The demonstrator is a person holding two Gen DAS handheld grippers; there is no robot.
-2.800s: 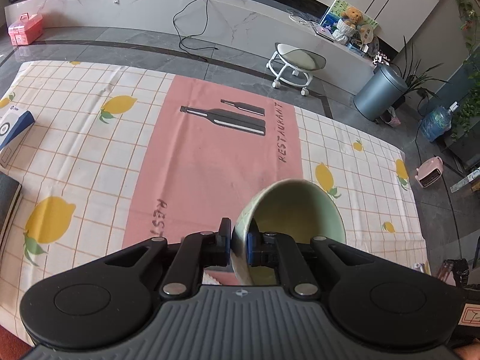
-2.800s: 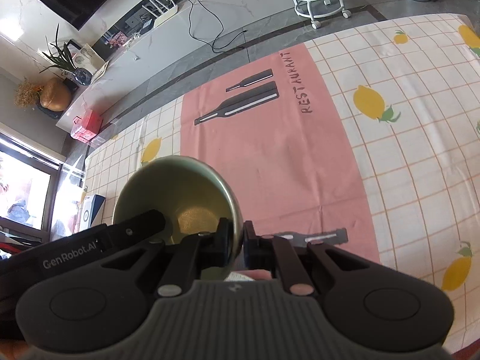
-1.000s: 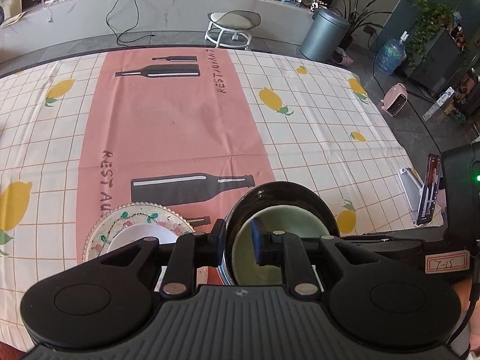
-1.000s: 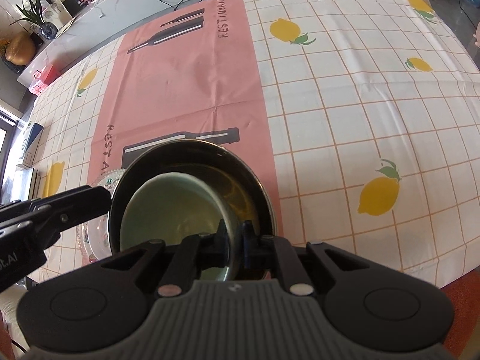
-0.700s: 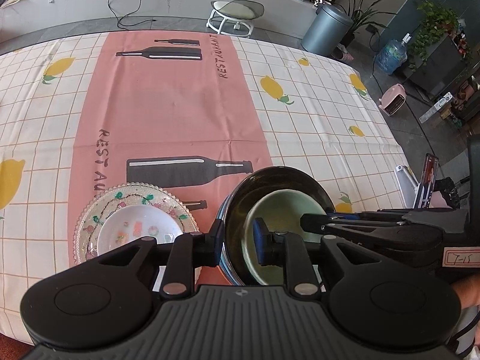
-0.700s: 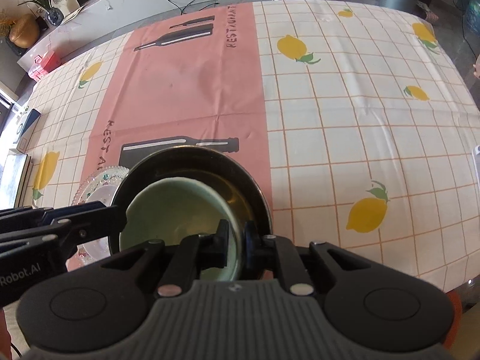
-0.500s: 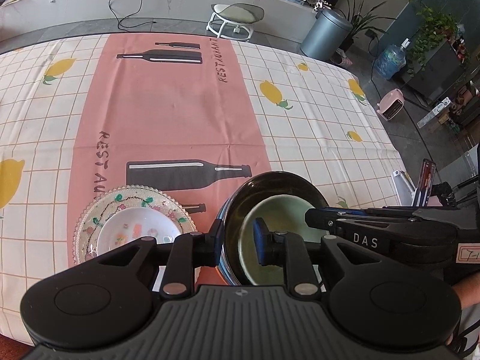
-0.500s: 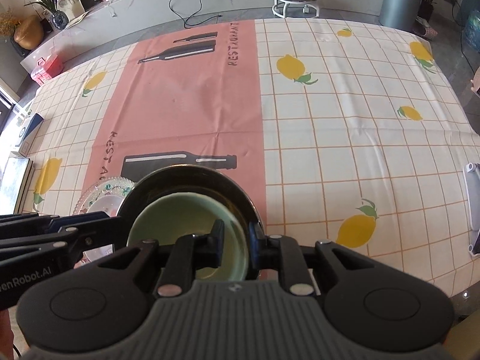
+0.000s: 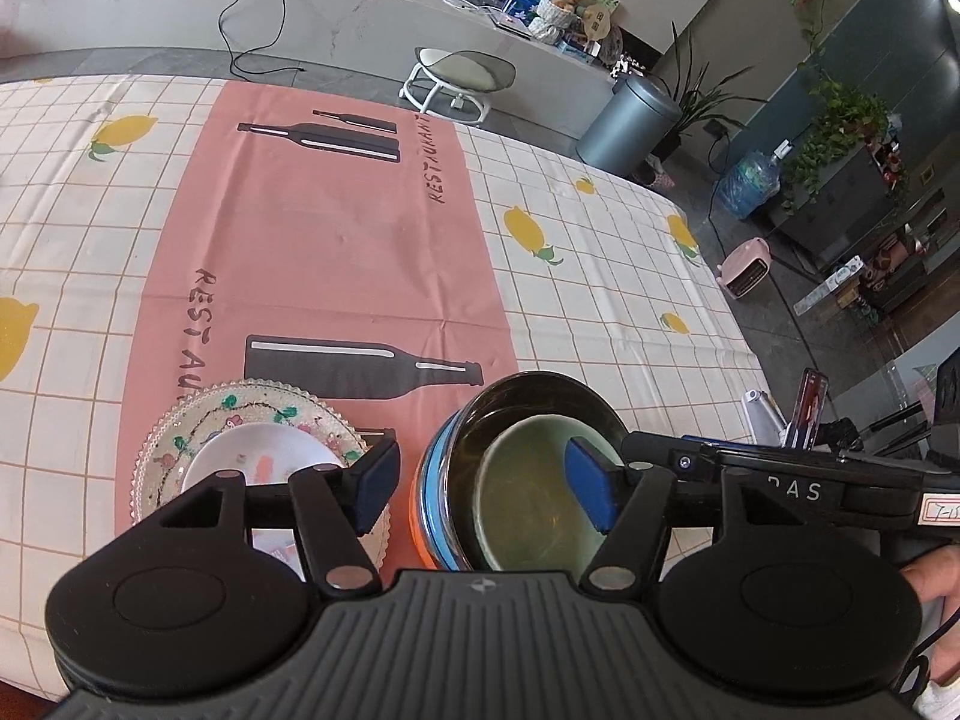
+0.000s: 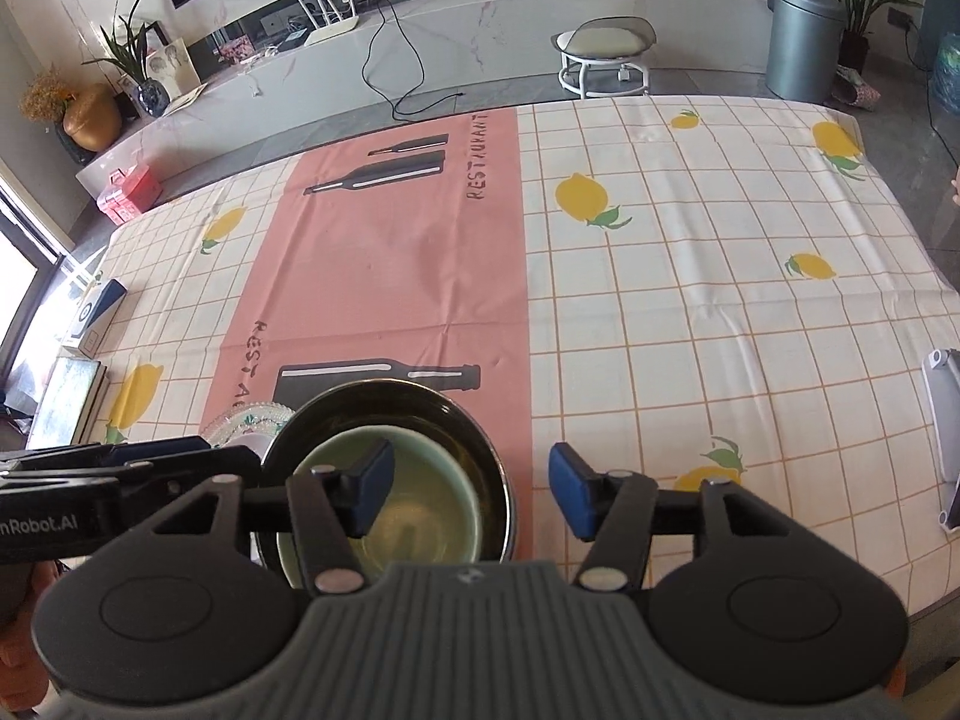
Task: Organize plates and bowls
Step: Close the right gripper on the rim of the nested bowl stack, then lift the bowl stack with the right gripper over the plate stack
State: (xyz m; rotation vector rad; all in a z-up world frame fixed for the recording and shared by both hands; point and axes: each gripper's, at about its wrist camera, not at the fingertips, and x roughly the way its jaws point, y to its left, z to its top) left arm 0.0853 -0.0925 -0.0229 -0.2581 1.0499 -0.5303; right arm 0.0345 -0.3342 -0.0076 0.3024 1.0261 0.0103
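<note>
Bowls stood nested near the table's (image 10: 690,312) front edge: we found a pale green bowl (image 9: 534,498) inside a dark bowl (image 9: 528,396). Just beside them to the left lay a patterned glass plate (image 9: 198,426) carrying a small white dish (image 9: 264,462). We noted the left gripper (image 9: 483,486) and right gripper (image 10: 465,495) both spread wide, jaws just opened, each straddling the dark bowl's rim without pressing it.

Bright daylight, sharp focus, soft shadows, fisheye-curved edges
</note>
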